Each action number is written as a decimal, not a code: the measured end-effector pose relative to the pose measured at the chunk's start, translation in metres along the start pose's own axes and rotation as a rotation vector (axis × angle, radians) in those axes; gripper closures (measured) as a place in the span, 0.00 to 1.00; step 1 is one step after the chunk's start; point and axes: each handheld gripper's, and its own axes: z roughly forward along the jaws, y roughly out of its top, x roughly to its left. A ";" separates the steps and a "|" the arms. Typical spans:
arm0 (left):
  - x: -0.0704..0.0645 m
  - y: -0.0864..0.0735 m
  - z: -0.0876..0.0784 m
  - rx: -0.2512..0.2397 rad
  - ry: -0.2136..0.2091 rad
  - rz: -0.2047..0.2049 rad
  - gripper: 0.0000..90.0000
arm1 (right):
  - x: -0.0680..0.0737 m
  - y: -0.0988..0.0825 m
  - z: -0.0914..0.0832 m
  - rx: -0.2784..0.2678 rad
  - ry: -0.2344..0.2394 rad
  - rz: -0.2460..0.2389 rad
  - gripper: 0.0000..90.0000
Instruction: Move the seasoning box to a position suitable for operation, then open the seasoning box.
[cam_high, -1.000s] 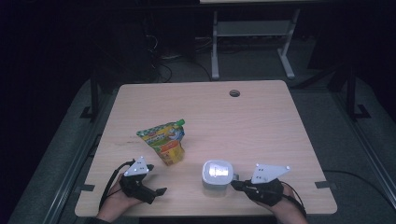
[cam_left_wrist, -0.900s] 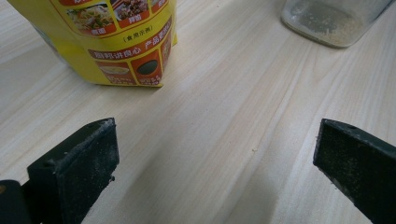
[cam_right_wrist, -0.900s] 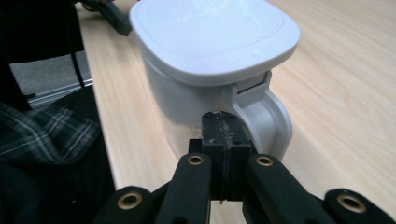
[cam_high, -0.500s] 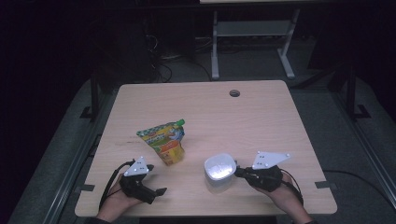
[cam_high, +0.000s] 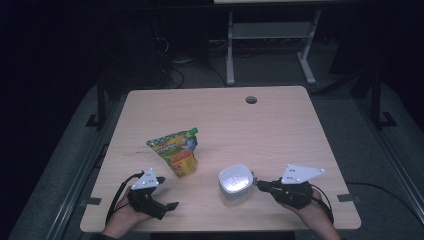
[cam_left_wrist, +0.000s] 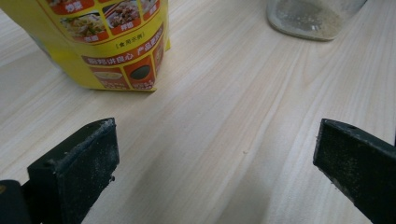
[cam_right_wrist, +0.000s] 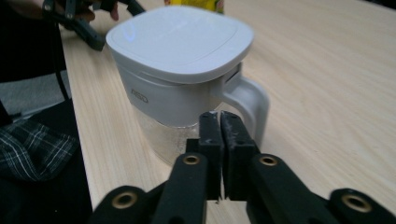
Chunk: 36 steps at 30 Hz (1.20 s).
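Note:
A yellow and green spouted pouch (cam_high: 176, 152) stands upright on the wooden table (cam_high: 225, 120). To its right is a clear jug with a white lid (cam_high: 235, 180) and granules at the bottom (cam_left_wrist: 310, 18). My left gripper (cam_high: 167, 206) rests near the front edge, short of the pouch (cam_left_wrist: 107, 42), with its jaws (cam_left_wrist: 215, 163) wide open on bare wood. My right gripper (cam_high: 260, 186) points at the jug's handle (cam_right_wrist: 247, 100). Its jaws (cam_right_wrist: 219, 116) have just been opening by a sliver and still stand nearly together. Nothing is between them, and the tips end just in front of the handle.
A round cable hole (cam_high: 251, 99) sits near the table's far edge. A metal stand (cam_high: 270, 35) is on the dark floor behind. The table's front edge runs close under both hands. Wood lies bare beyond the pouch and jug.
The jug has shifted slightly away from the front edge and turned a little. The right gripper has moved a bit with it. The left gripper and the pouch have stayed put.

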 end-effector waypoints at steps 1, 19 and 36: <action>-0.001 0.000 -0.001 -0.004 0.002 0.004 0.00 | 0.000 -0.001 -0.004 -0.010 -0.007 0.008 0.94; -0.015 0.008 -0.003 -0.023 -0.027 0.023 0.01 | -0.025 -0.024 -0.016 -0.032 -0.222 0.118 0.46; -0.034 0.023 -0.003 -0.092 -0.099 0.037 0.27 | -0.030 -0.029 -0.010 -0.020 -0.228 0.135 0.41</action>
